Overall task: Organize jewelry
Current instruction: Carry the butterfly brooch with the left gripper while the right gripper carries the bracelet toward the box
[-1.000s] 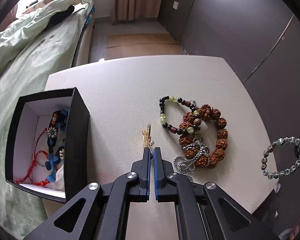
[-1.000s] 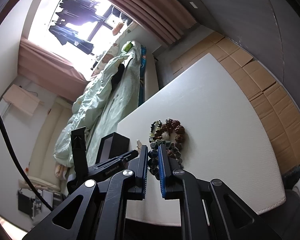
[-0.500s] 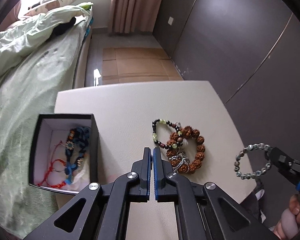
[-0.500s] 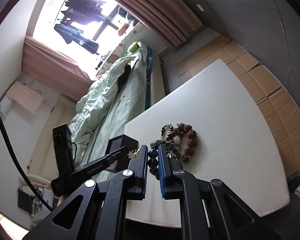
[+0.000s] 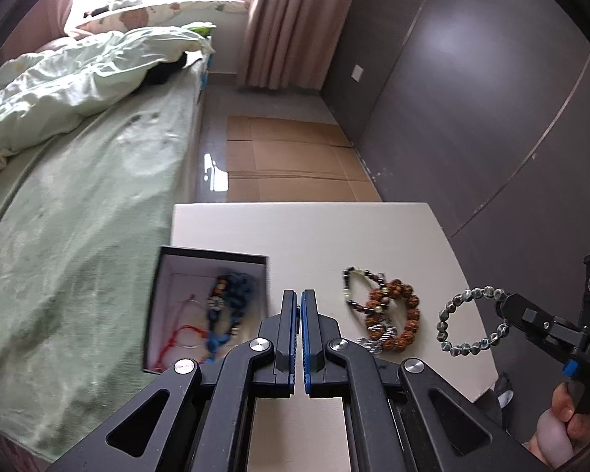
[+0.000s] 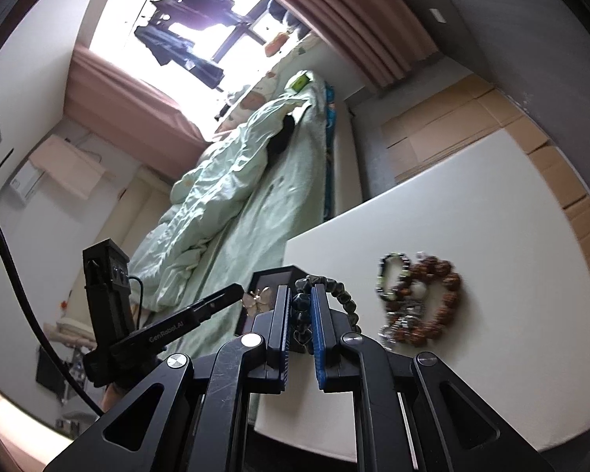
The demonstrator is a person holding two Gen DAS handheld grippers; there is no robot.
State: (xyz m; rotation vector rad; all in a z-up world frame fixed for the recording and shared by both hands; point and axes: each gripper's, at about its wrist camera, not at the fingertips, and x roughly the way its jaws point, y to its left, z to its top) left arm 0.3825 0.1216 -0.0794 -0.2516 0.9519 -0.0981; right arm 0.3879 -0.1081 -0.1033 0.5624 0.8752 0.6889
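Note:
My left gripper [image 5: 299,295] hangs shut above the white table [image 5: 314,232], just right of the black box [image 5: 212,253]. In the right wrist view a small gold butterfly ornament [image 6: 257,299] is pinched at the left gripper's [image 6: 239,290] tip. My right gripper [image 6: 299,303] is shut on a grey-green bead bracelet [image 6: 336,291], which dangles as a ring [image 5: 472,322] off the table's right edge. The box [image 6: 271,275] holds a blue braided bracelet [image 5: 228,295] and a red string [image 5: 181,334]. A brown bead bracelet [image 5: 397,306], a black-and-green one [image 5: 354,287] and a silver chain [image 5: 377,338] lie piled on the table.
A bed with pale green bedding [image 5: 78,157] runs along the table's left side. Flattened cardboard [image 5: 291,157] covers the floor beyond the table, and dark cabinet doors [image 5: 472,118] stand to the right. A person's hand [image 5: 562,428] grips the right gripper's handle.
Both grippers have risen and drawn back, so the table looks smaller. The box has slid toward the middle of the left view. The right gripper with its bracelet has come into the left view.

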